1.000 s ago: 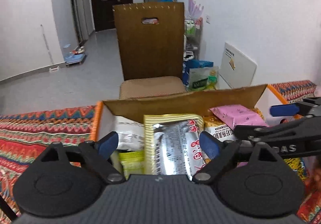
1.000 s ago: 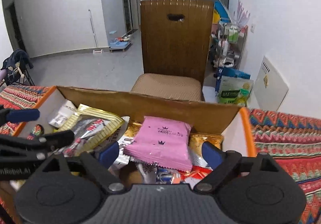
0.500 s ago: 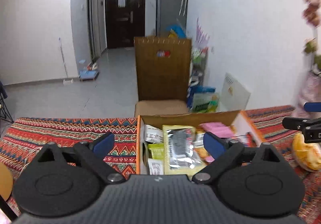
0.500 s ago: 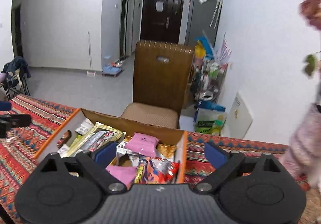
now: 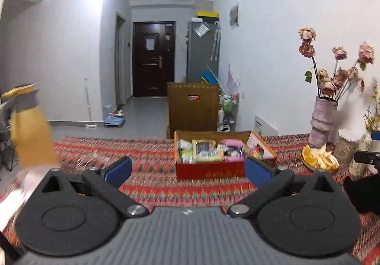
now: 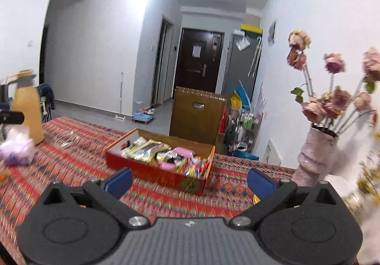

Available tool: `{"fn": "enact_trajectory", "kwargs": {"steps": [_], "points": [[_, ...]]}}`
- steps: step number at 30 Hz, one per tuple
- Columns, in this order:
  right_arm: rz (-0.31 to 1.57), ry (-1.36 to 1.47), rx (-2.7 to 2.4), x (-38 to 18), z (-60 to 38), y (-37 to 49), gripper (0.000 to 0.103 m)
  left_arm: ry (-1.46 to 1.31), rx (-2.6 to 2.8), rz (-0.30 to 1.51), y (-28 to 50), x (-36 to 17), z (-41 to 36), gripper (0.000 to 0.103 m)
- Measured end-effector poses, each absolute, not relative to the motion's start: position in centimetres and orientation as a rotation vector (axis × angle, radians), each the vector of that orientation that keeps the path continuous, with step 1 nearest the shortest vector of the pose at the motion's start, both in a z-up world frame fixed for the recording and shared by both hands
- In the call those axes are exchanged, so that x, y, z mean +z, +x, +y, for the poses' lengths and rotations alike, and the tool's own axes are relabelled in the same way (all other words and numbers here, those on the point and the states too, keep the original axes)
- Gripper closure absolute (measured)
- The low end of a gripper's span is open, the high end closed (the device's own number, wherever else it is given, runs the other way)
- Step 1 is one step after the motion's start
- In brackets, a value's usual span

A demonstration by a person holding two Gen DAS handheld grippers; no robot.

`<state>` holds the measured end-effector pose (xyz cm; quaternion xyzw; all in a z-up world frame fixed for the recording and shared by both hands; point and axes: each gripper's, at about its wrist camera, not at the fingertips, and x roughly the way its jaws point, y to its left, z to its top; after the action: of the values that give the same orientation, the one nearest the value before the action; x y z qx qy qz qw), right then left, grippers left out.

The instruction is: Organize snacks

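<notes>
Both tongs, left tongs (image 5: 187, 169) and right tongs (image 6: 190, 180), gape empty; snacks (image 6: 163, 157) fill the box (image 6: 154, 176), sorting apparently finished.

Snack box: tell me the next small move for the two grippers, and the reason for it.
Probably keep both grippers back and rest them. The snack box sits on the patterned tablecloth with packets already inside, the left gripper and right gripper are open and hold nothing, and no loose snack packet is clearly visible outside the box. The blurred pale bundle beside the yellow jug cannot be identified.
</notes>
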<state>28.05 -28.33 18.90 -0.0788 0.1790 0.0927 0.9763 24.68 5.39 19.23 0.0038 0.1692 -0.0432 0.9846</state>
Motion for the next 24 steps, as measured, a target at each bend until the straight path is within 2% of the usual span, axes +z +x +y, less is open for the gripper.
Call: {"fn": "enact_trajectory", "kwargs": {"steps": [11, 18, 24], "points": [[0.372, -0.101, 0.195, 9.1, -26.8, 10.2, 0.0, -0.035, -0.05, 0.38, 8.4, 9.0, 3.6, 0.0], [0.387, 0.01, 0.19, 3.0, -24.1, 4.8, 0.0, -0.028, -0.042, 0.362, 3.3, 4.1, 1.3, 0.0], [0.374, 0.023, 0.207, -0.1, -21.6, 3.7, 0.0, 0.012, -0.052, 0.366, 3.9, 1.9, 0.3, 0.0]]}}
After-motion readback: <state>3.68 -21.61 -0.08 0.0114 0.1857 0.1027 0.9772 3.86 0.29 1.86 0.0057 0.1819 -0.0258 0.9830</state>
